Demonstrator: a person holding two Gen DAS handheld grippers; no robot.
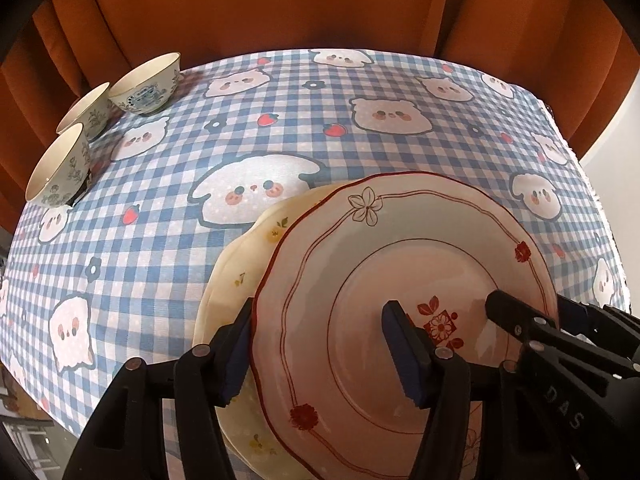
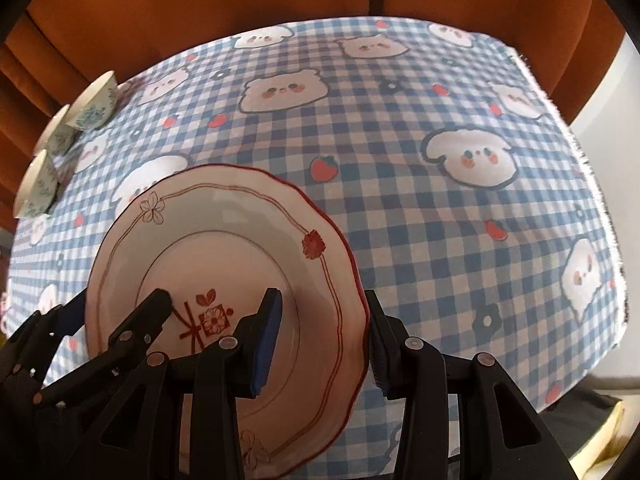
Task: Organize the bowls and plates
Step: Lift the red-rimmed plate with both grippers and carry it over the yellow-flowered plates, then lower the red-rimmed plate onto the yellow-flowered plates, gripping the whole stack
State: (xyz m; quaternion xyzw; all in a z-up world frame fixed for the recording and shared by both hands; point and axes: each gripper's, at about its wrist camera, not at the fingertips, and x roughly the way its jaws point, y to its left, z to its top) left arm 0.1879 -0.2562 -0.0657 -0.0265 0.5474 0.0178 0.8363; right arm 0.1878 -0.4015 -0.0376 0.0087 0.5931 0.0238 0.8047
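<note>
A pink plate with a red rim (image 1: 400,280) is tilted above a cream plate (image 1: 240,272) lying on the checked tablecloth. My left gripper (image 1: 320,344) straddles the pink plate's left edge, one finger on each side, jaws wide. My right gripper (image 2: 324,332) straddles the same plate (image 2: 224,248) at its right edge, also wide open. Each gripper shows in the other's view. Three small blue-patterned bowls (image 1: 144,88) stand at the far left of the table, seen too in the right wrist view (image 2: 94,104).
The blue-and-white checked tablecloth (image 1: 360,128) with cartoon animals covers the table. An orange upholstered back (image 1: 280,8) runs behind it. The table's right edge (image 2: 592,184) drops off beside a pale wall.
</note>
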